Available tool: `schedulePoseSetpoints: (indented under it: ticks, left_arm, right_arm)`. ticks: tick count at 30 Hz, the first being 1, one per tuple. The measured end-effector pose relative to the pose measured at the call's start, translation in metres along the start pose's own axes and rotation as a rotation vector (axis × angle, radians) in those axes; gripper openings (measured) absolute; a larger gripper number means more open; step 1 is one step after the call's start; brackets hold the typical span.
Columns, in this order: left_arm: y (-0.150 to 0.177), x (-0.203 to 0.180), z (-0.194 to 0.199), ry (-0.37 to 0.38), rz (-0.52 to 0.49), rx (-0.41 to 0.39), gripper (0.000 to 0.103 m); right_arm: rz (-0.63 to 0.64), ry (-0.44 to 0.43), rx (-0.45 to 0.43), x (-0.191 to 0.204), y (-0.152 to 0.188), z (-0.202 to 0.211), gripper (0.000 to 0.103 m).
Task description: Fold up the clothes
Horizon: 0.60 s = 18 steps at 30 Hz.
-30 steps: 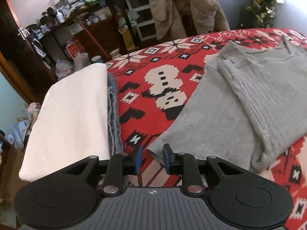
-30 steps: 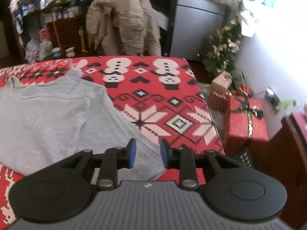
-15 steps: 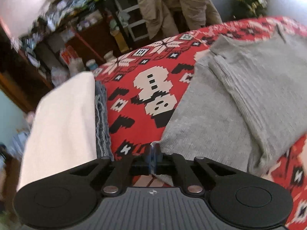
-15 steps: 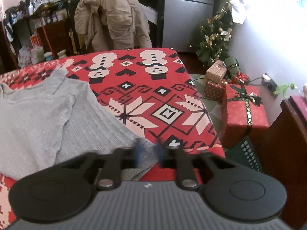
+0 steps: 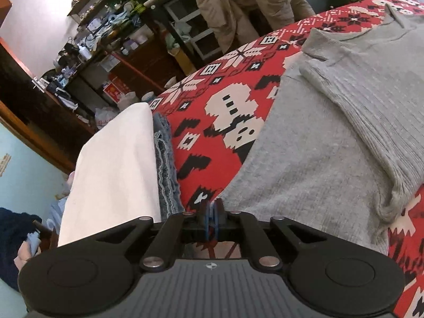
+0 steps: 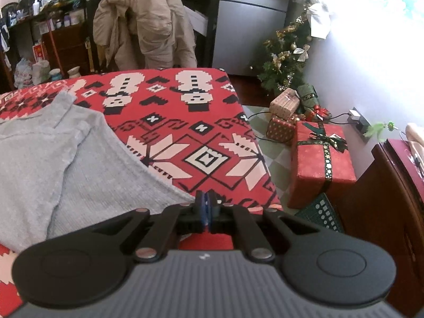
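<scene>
On the red patterned cloth (image 5: 228, 111), two tongs, left (image 5: 211, 213) and right (image 6: 207, 206), each clamp one grey sweater (image 5: 331, 143).

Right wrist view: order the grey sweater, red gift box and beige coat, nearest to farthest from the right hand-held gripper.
1. Grey sweater, hem corner at the right hand-held gripper, lying to the left.
2. Red gift box, on the floor, right.
3. Beige coat, draped beyond the bed.

Left gripper (image 5: 211, 212) jaws pressed together, right gripper (image 6: 207, 206) jaws likewise closed, both held low
</scene>
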<state>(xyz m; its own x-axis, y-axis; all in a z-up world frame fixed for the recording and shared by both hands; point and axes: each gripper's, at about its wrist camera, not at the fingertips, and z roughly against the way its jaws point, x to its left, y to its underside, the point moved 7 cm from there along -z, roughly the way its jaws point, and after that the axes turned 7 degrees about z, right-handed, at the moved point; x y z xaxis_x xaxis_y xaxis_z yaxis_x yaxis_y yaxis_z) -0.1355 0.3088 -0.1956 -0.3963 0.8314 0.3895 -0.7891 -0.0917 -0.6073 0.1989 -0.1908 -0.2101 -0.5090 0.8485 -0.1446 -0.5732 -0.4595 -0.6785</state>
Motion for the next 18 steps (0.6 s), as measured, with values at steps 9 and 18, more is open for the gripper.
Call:
schedulePoseSetpoints:
  ticks: [9, 18]
  left_arm:
    - [-0.047, 0.000, 0.024, 0.067, 0.051, -0.107, 0.028]
    - [-0.115, -0.053, -0.013, 0.291, 0.065, -0.142, 0.028]
  right_arm:
    - [-0.011, -0.009, -0.061, -0.006, -0.020, 0.023, 0.019]
    - [0.092, -0.167, -0.133, 0.053, -0.085, 0.009, 0.020]
